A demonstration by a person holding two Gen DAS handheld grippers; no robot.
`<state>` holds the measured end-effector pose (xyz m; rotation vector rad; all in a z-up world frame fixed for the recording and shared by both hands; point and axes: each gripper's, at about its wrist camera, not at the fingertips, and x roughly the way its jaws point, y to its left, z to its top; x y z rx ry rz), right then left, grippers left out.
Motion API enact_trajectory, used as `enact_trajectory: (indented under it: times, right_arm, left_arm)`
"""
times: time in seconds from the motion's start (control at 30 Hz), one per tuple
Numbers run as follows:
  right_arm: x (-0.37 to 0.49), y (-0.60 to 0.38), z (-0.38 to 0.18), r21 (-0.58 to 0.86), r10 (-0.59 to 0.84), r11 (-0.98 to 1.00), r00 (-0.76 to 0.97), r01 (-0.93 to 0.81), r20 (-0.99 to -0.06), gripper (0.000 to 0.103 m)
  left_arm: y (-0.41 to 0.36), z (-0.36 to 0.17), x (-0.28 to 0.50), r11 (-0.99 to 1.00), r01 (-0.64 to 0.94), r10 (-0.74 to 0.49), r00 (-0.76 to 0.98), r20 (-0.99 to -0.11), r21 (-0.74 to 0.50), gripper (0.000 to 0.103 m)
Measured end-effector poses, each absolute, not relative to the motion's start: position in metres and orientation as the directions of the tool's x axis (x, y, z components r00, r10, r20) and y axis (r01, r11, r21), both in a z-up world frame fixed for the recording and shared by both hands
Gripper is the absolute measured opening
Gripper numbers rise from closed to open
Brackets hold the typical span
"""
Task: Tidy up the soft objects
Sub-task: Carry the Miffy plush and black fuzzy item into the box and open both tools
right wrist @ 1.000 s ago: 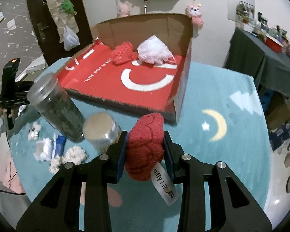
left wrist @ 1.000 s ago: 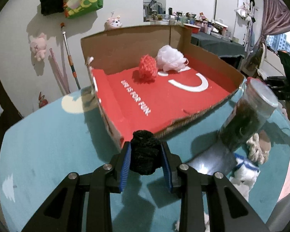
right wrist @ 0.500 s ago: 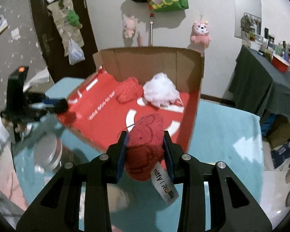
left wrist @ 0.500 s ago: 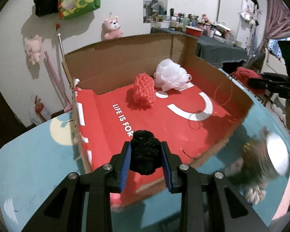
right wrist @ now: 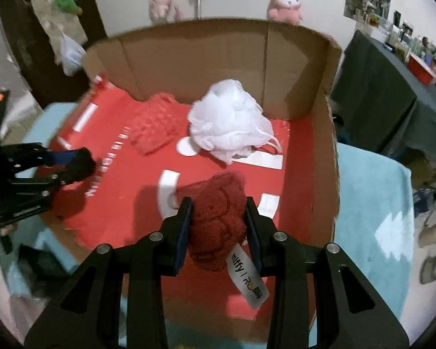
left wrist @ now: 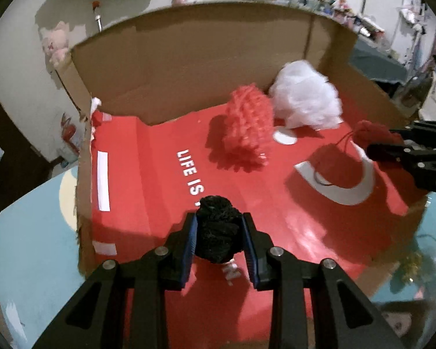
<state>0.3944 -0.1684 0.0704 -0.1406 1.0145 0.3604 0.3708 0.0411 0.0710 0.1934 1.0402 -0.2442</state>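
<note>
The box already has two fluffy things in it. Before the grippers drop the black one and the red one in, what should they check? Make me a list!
1. Left gripper shut on the black yarn ball: ok.
2. Right gripper shut on the red plush: ok.
3. Both are over the cardboard box: ok.
4. Bare red floor under each: ok.
5. Away from the orange pom-pom and white puff: ok.
6. Height above the floor: cannot tell.
</note>
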Motion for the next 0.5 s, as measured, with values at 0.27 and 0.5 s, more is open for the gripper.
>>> enact_trajectory:
  times: [0.27, 0.5]
  right_arm:
    - [0.425, -0.159, 0.045, -0.058, 0.099, 0.942, 0.440, -0.330, -0.893, 0.033]
    - [0.436, -0.163, 0.035, -0.073, 0.080, 0.942, 0.428, -0.328, -0.900, 0.035]
  left_arm:
    - [0.033, 0.064, 0.382, 0.954, 0.279, -0.043, 0.495, -0.868, 0.112, 0.032]
    - [0.026, 0.062, 0.384, 0.950, 0.281, -0.024, 0.501, -0.865, 0.136, 0.033]
